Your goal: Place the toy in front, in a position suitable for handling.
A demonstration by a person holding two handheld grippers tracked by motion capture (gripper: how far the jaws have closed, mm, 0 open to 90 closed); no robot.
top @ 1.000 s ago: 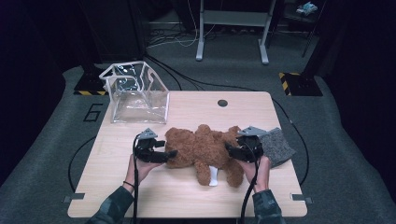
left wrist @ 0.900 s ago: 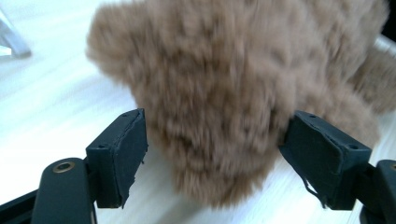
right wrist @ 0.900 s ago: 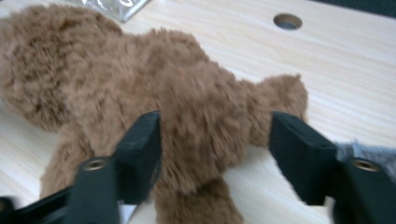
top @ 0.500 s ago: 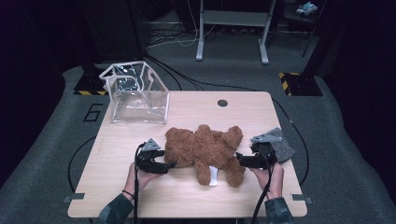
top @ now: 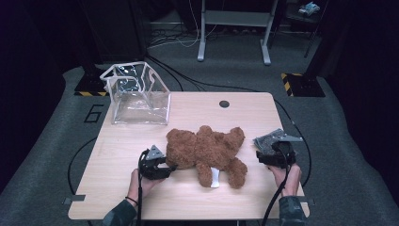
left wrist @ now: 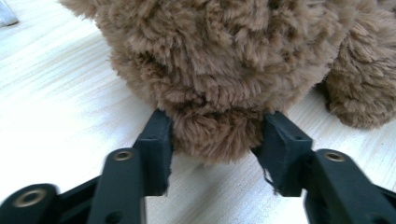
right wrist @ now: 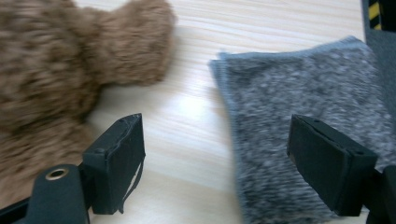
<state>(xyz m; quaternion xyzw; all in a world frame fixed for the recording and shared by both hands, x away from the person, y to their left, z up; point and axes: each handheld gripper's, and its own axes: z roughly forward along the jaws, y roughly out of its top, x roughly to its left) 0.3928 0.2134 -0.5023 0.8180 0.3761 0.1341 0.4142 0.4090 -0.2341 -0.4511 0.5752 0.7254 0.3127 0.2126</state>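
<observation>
Closing our left tool (left wrist: 212, 154) on the bear (top: 207, 149), soft and light, we grip its plush head; right tool (right wrist: 215, 163) released.

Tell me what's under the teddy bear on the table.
The teddy bear lies directly on the wooden table; a white tag pokes out by its leg. Anything beneath its body is hidden.

A brown plush teddy bear (top: 207, 153) lies flat near the middle of the worktop, its round head toward the left, its limbs spread out and a white tag at its lower edge. Its fur is thick and curly. Just right of it lies a flat grey speckled cloth (right wrist: 303, 116).
</observation>
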